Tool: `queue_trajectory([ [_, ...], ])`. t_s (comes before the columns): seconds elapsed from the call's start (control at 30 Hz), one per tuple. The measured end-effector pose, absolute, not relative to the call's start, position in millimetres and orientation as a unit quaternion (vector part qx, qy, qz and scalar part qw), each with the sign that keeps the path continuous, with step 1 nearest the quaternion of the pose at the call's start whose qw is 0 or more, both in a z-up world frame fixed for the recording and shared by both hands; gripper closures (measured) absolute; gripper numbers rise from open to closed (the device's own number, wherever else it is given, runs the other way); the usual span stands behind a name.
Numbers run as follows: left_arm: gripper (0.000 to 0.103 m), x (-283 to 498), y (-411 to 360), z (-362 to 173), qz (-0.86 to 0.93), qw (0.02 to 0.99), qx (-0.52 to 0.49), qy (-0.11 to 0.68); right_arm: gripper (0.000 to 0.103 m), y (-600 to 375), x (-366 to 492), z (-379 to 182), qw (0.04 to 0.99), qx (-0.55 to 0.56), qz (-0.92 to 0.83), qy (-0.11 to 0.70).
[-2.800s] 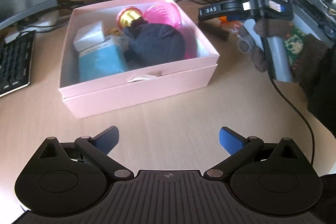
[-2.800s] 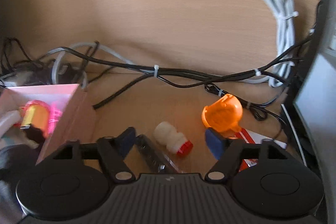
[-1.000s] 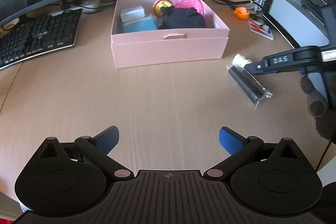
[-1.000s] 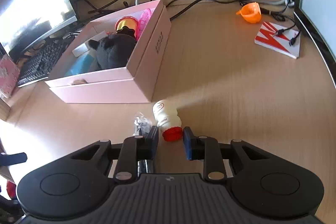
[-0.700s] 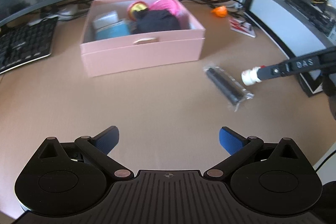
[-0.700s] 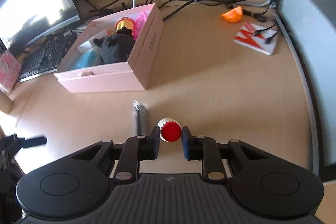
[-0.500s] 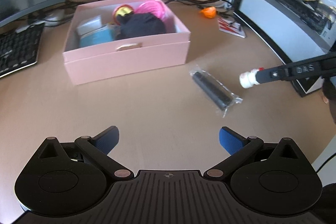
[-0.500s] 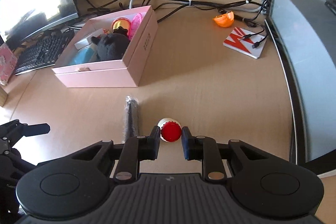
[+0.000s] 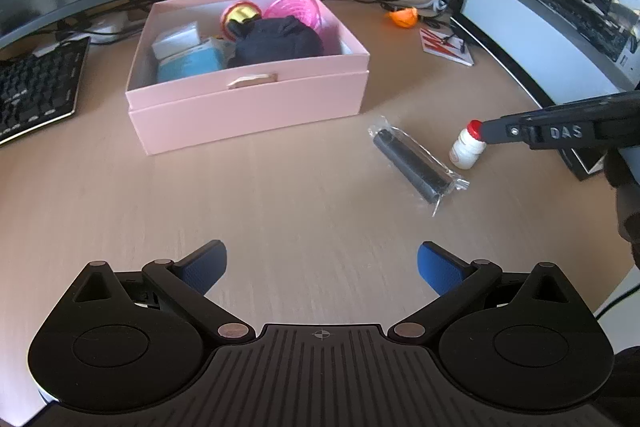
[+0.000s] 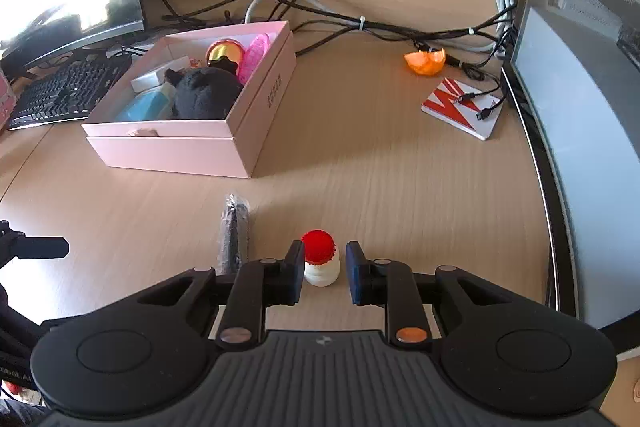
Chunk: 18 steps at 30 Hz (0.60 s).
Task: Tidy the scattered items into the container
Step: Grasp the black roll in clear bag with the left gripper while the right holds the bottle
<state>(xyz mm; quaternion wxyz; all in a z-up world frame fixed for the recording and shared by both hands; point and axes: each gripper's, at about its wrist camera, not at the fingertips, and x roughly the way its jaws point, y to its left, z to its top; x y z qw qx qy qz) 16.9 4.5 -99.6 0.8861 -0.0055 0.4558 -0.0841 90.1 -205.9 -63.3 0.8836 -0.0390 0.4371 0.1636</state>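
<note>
A small white bottle with a red cap (image 10: pixel 320 261) hangs upright between the pads of my right gripper (image 10: pixel 322 265), which is shut on its cap end. In the left wrist view the same bottle (image 9: pixel 466 149) dangles from the right gripper's tip (image 9: pixel 486 133), just right of a black cylinder in clear wrap (image 9: pixel 412 167) lying on the desk. The pink box (image 9: pixel 248 107) stands farther back, holding a black plush, blue and white boxes, a gold ball and a pink mesh toy. My left gripper (image 9: pixel 320 253) is open over bare desk, nothing between its fingers.
An orange piece (image 10: pixel 424 61) and a red-and-white card (image 10: pixel 460 107) lie at the back right among cables. A computer case (image 9: pixel 560 7) walls the right side. A keyboard (image 9: pixel 36 87) and a monitor stand at the left.
The bottle lay on the desk with its cap between the right pads; now it is lifted and hangs upright. The left gripper stayed open while its view swung slightly.
</note>
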Motion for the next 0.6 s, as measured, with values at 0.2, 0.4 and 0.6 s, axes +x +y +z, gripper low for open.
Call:
queue_trajectory([
  [0.2, 0.0, 15.2, 16.8, -99.6, -0.054, 0.888, -0.014, 0.457, 0.081, -190.6, 61.4, -59.7, 0.879, -0.055, 0.213, 0.424],
  [0.4, 0.0, 8.0, 32.9, -98.8, -0.031, 0.887, -0.018, 0.46, 0.081, -165.3, 58.2, -78.5, 0.871, -0.068, 0.202, 0.442],
  [0.6, 0.0, 1.1, 57.4, -94.7, 0.009, 0.887, -0.022, 0.46, 0.081, -132.9, 69.5, -86.9, 0.842, 0.018, 0.273, 0.465],
])
